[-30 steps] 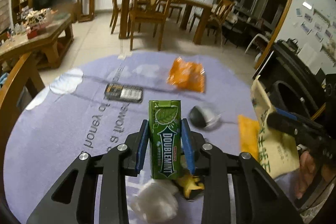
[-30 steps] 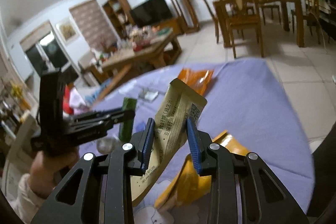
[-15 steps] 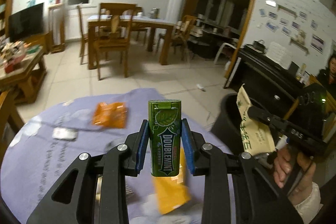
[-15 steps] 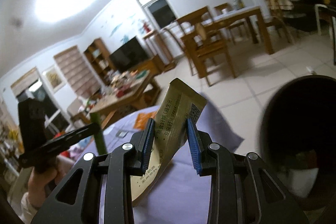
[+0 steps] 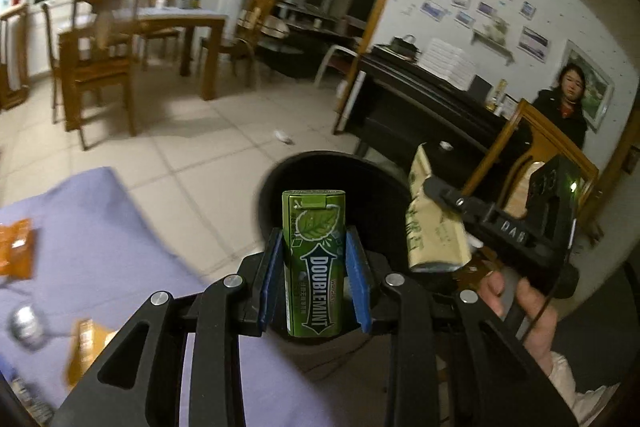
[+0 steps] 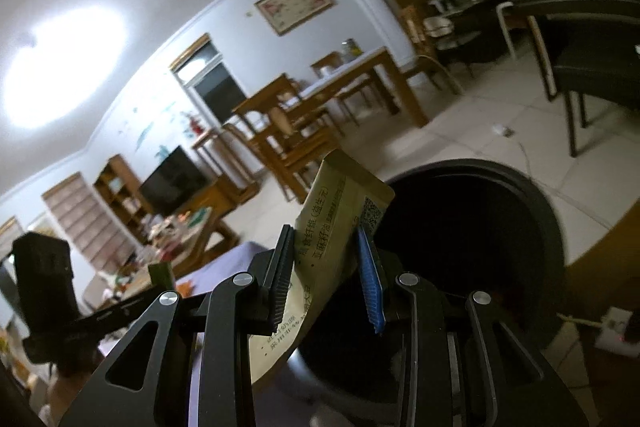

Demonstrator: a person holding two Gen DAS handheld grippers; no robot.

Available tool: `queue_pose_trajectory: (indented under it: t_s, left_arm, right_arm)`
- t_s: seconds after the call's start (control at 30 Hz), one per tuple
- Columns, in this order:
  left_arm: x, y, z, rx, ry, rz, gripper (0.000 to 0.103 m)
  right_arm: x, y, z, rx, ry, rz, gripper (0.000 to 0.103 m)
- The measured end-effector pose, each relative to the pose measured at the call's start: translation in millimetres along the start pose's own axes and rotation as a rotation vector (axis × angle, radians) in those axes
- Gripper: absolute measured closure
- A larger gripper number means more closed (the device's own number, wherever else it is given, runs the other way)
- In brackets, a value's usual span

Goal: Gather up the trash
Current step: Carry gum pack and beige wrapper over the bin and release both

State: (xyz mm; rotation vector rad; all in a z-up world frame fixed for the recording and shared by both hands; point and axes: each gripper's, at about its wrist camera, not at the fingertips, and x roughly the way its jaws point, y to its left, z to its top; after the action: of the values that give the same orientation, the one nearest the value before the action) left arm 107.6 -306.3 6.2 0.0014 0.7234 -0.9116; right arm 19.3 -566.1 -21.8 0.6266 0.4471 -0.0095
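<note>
Your left tool (image 5: pixel 314 281) is clamped on the green Doublemint pack (image 5: pixel 314 263), holding it upright right in front of the black bin (image 5: pixel 276 183). Your right tool (image 6: pixel 330 277) pinches the tan snack wrapper (image 6: pixel 336 247), tilted, at the bin's (image 6: pixel 532 195) near rim. Back on the purple tabletop (image 5: pixel 112 227) lie an orange wrapper (image 5: pixel 16 253), a silvery crumpled piece (image 5: pixel 26 321) and a yellow wrapper (image 5: pixel 86 349).

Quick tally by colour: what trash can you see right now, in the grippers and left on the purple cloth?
Green: 1, gum pack in left gripper
Beige: 1, sachet in right gripper
Orange: 2, wrapper, packet
Silver: 1, foil ball
Total: 5
</note>
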Motion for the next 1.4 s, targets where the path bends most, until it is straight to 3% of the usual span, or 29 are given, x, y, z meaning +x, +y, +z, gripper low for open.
queue_pose_trajectory:
  t_s: [0.27,0.73,0.8,0.83,0.87,0.9,0.93,0.97,1.13,1.4]
  left_arm:
    - [47.9,-29.9,3.8,0.024,0.046,-0.037,0.072]
    - [83.6,-38.6,1.0,0.025,0.1,-0.01,0.072]
    - [83.7,-39.1,1.6,0.015,0.1,0.001,0.07]
    - [84.2,-39.9,3.3,0.007,0.108,0.0,0.069]
    - [83.2,-41.9,2.9,-0.001,0.115,0.0,0.059]
    - [81.3,-42.2,3.4,-0.002,0.114,0.004,0.039]
    - [75.9,-43.1,4.0,0.003,0.101,0.012,0.031]
    - [69.8,-44.5,3.8,0.014,0.086,0.023,0.023]
    - [46.9,-42.4,4.0,0.025,0.074,0.033,0.023]
    - [-30.4,-6.1,-17.2,-0.037,0.007,0.092,0.023]
  right_arm:
    - [-2.6,-57.2,-3.3,0.05,-0.008,-0.041,0.071]
    - [21.4,-75.2,-10.7,0.086,0.016,-0.038,0.071]
    - [24.3,-77.9,-7.9,0.098,0.02,-0.024,0.068]
    - [21.6,-71.2,-6.3,0.104,0.018,-0.017,0.062]
    - [21.2,-72.2,-5.6,0.108,0.013,-0.02,0.05]
    - [19.7,-72.6,-5.5,0.111,0.002,-0.025,0.045]
    - [17.7,-73.2,-5.5,0.117,-0.007,-0.025,0.037]
    - [16.4,-73.5,-5.7,0.123,-0.013,-0.019,0.035]
    - [17.6,-68.3,-9.0,0.128,-0.008,-0.01,0.035]
    - [31.0,-14.8,-23.7,0.061,0.054,0.023,0.035]
